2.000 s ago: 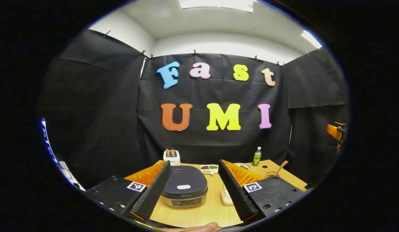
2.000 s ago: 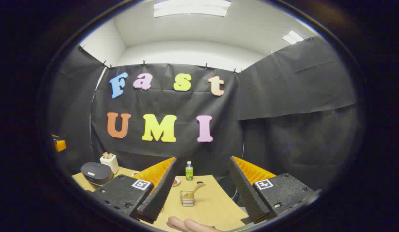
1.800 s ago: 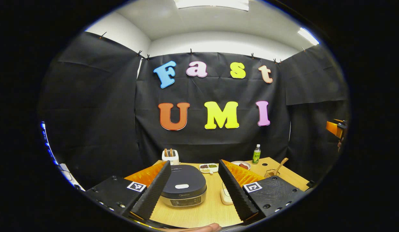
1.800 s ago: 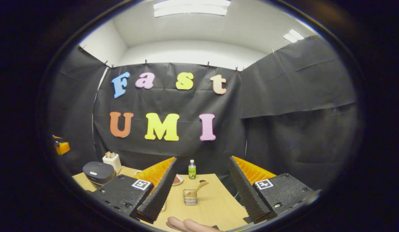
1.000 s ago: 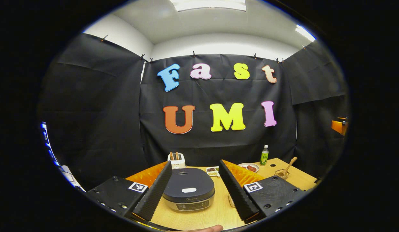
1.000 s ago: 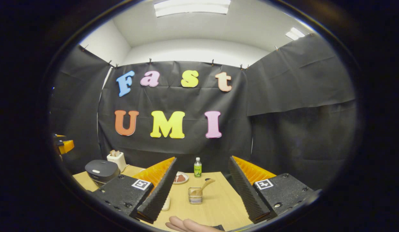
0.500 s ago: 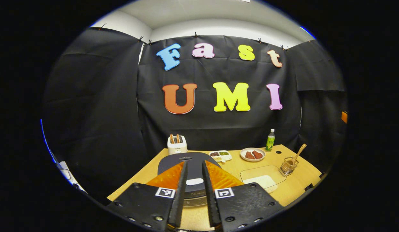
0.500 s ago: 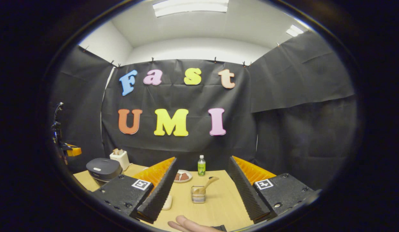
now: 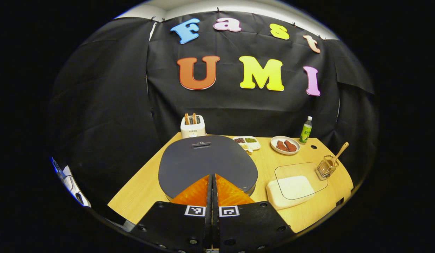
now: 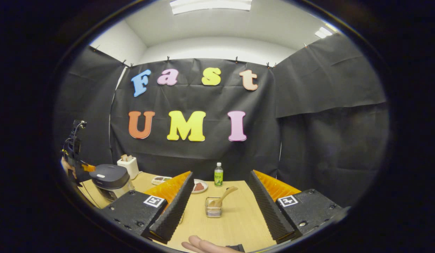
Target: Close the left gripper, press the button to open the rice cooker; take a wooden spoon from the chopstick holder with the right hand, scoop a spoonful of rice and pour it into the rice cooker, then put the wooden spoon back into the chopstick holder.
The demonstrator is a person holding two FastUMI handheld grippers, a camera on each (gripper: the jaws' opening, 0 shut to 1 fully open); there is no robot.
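The dark rice cooker (image 9: 206,160) sits with its lid down in the left gripper view. My left gripper (image 9: 212,176) is shut with nothing in it, its tips over the lid's front edge and hiding the button. From the right gripper view the cooker (image 10: 110,177) stands far left, with the left gripper (image 10: 84,167) just beside its lid. The wire chopstick holder (image 10: 213,211) holds the wooden spoon (image 10: 225,196), centred ahead of my open right gripper (image 10: 221,173). A clear box of rice (image 9: 290,187) lies right of the cooker, near the holder (image 9: 325,169).
A white toaster (image 9: 192,127), a small bean tray (image 9: 248,141), a plate of red food (image 9: 285,145) and a green bottle (image 9: 305,125) line the back of the wooden table (image 9: 140,191). A person's fingers (image 10: 199,245) show at the bottom edge.
My left gripper went from open to shut and came forward and down over the cooker's lid. The right gripper stayed open and drifted only slightly.
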